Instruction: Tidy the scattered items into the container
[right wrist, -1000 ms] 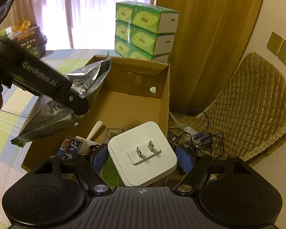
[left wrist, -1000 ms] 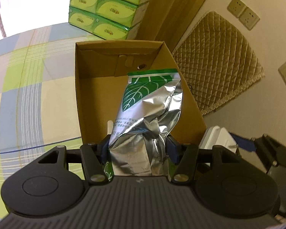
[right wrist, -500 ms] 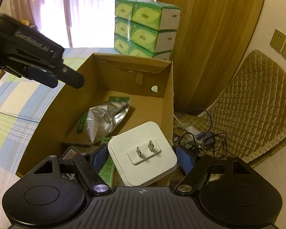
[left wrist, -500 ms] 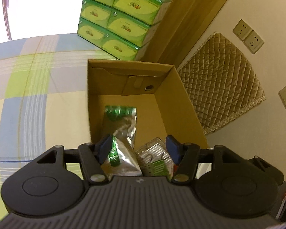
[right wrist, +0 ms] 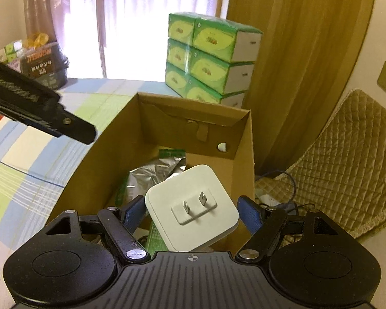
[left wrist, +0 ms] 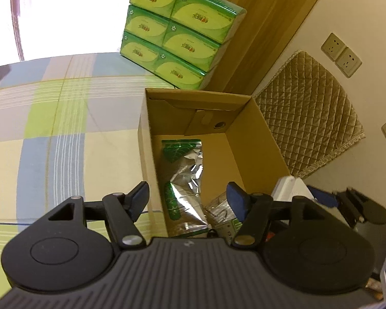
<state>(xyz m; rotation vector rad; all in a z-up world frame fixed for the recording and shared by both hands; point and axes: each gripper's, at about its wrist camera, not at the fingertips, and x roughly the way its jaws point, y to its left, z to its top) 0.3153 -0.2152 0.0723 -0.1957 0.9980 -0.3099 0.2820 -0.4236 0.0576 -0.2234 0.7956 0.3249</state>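
An open cardboard box [left wrist: 198,95] [right wrist: 193,103] stands on the plaid tablecloth [left wrist: 51,128]. A silver foil bag with green leaf print [left wrist: 185,170] [right wrist: 154,175] lies loose inside it, among other small packets. My left gripper [left wrist: 187,200] [right wrist: 74,128] is open and holds nothing; it hovers over the box's left wall. My right gripper [right wrist: 191,213] [left wrist: 360,206] is shut on a white two-pin plug adapter [right wrist: 193,211] [left wrist: 290,190], held above the near end of the box with the pins facing the camera.
A stack of green tissue boxes [left wrist: 177,36] [right wrist: 208,59] stands just behind the box. A quilted chair cushion [right wrist: 347,167] and cables [right wrist: 278,200] lie to the right by the wall. A dark container [right wrist: 43,64] sits far left on the table.
My left gripper let go of the foil bag, which dropped into the box, then opened wide and drew back to the left. My right gripper moved over the box with the adapter.
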